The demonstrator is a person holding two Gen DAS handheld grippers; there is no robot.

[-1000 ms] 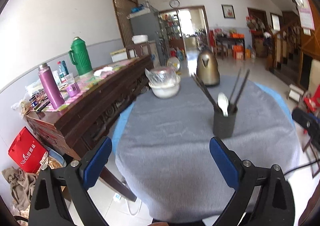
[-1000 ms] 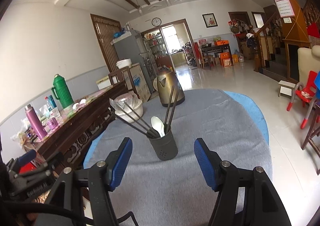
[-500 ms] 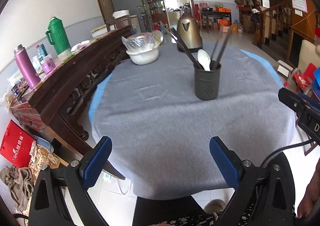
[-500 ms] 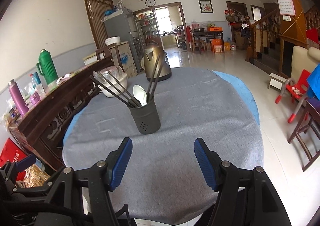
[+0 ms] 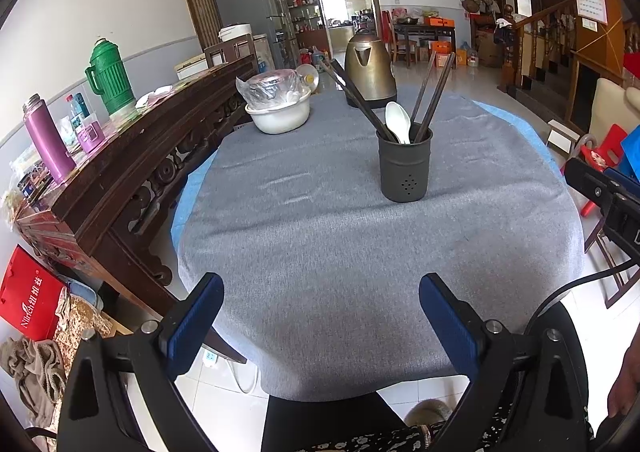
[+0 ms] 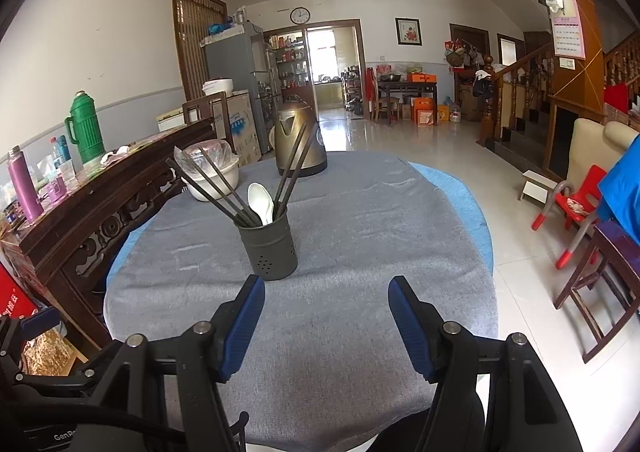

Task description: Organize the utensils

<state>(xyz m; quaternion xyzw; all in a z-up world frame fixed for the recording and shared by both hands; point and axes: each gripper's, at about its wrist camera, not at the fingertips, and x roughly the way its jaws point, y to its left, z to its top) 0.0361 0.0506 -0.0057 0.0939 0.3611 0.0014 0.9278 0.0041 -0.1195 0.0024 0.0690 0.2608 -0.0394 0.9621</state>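
Note:
A dark grey utensil holder [image 5: 405,167] stands upright on the grey tablecloth [image 5: 320,236]; it also shows in the right wrist view [image 6: 269,248]. It holds several dark chopsticks [image 5: 434,95] and a white spoon [image 5: 398,125]; the spoon also shows in the right wrist view [image 6: 261,201]. My left gripper [image 5: 322,312] is open and empty near the table's front edge, well short of the holder. My right gripper [image 6: 326,312] is open and empty, just in front of the holder and slightly to its right.
A brass kettle [image 5: 370,69] and a white bowl [image 5: 280,115] covered with plastic stand at the table's far end. A dark wooden sideboard [image 5: 132,155] with flasks runs along the left. Chairs [image 6: 576,207] stand on the right.
Both grippers have pulled back toward the table's front edge and tilted down, so the holder sits farther off. Both stayed open and empty.

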